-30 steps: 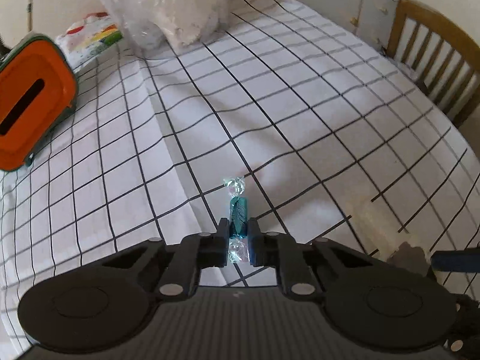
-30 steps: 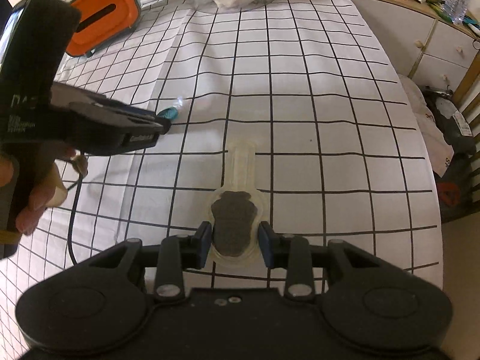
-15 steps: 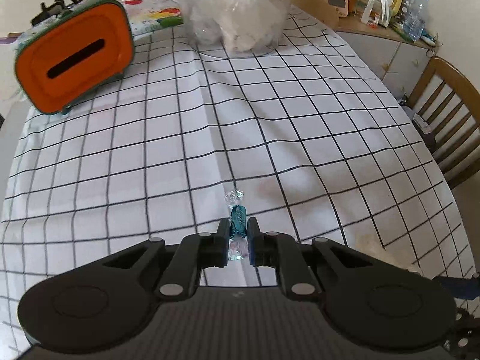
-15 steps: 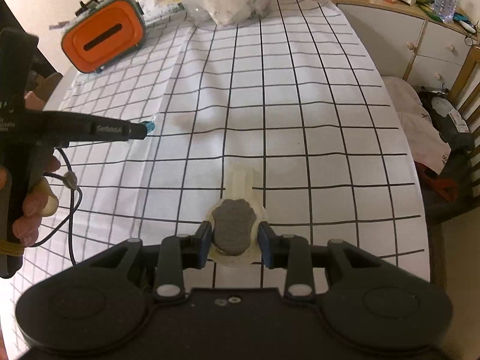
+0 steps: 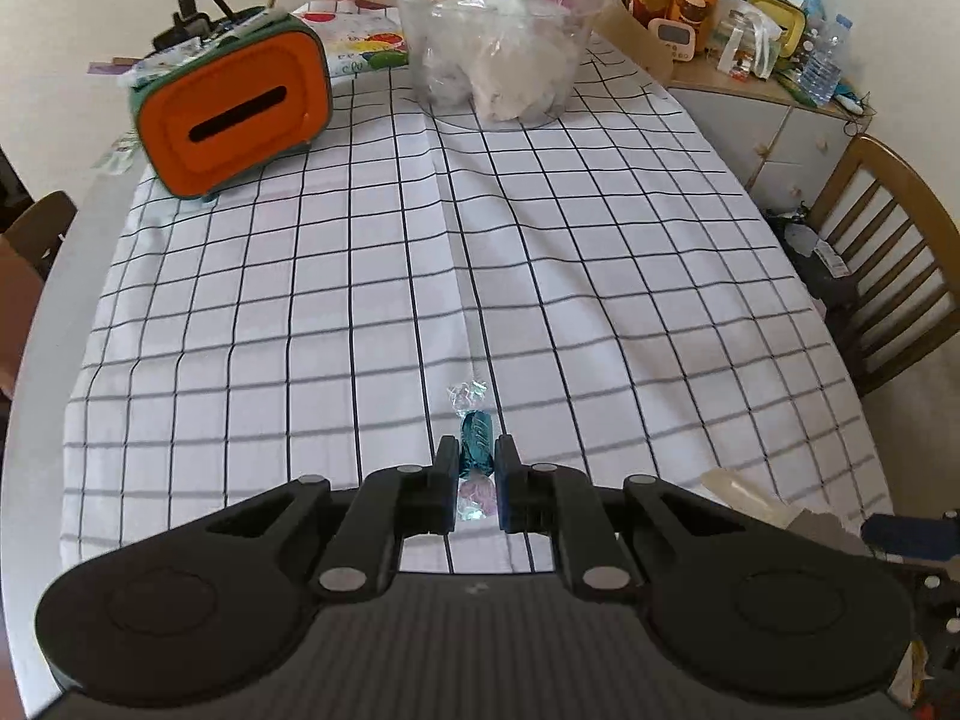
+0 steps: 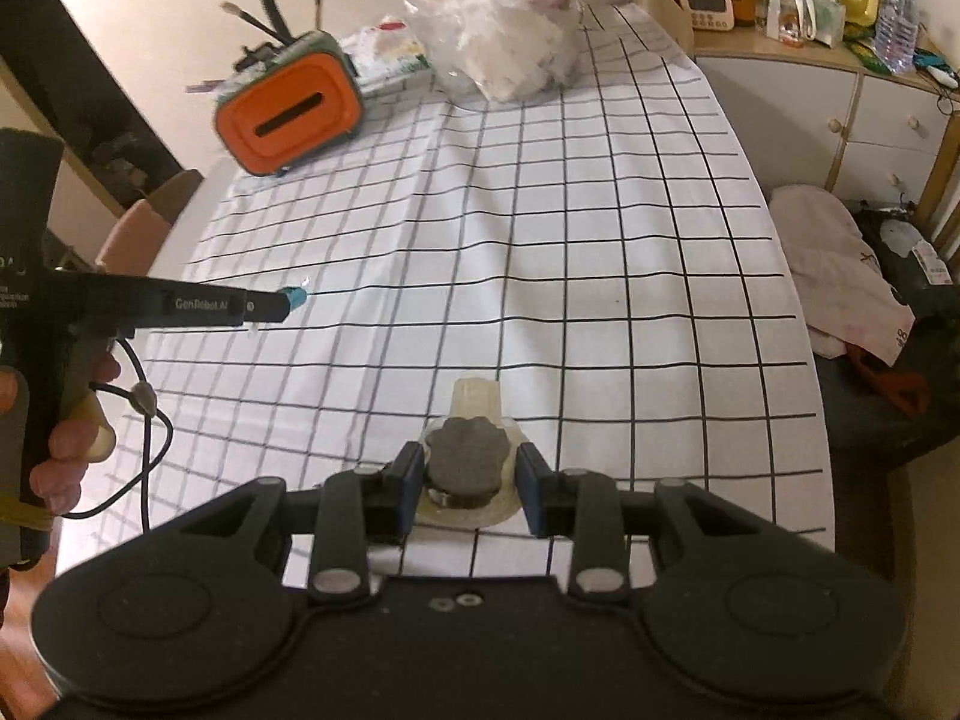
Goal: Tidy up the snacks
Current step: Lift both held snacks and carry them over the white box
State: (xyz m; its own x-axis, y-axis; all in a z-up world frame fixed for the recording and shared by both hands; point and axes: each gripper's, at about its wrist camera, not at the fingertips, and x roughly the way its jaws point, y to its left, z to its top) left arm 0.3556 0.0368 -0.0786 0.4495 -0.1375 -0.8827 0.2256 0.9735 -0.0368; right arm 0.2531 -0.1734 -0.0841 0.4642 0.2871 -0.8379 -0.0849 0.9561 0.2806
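The left gripper (image 5: pixel 474 461) tilts steeply down above the counter's white, black-gridded cloth (image 5: pixel 372 276), its fingers clamped on a small teal twist-wrapped candy (image 5: pixel 476 443), well short of the orange slotted box (image 5: pixel 231 120). The right gripper (image 6: pixel 469 474), likewise tilted down and farther from that box, has its fingers clamped on a dark round cookie in clear wrapping (image 6: pixel 467 463). A hand (image 6: pixel 66 438) grips the left gripper's handle.

Pale wall (image 5: pixel 90 12), checked tablecloth (image 5: pixel 600 276); wooden chair (image 5: pixel 888 276), white drawer cabinet (image 6: pixel 840 120), cluttered top
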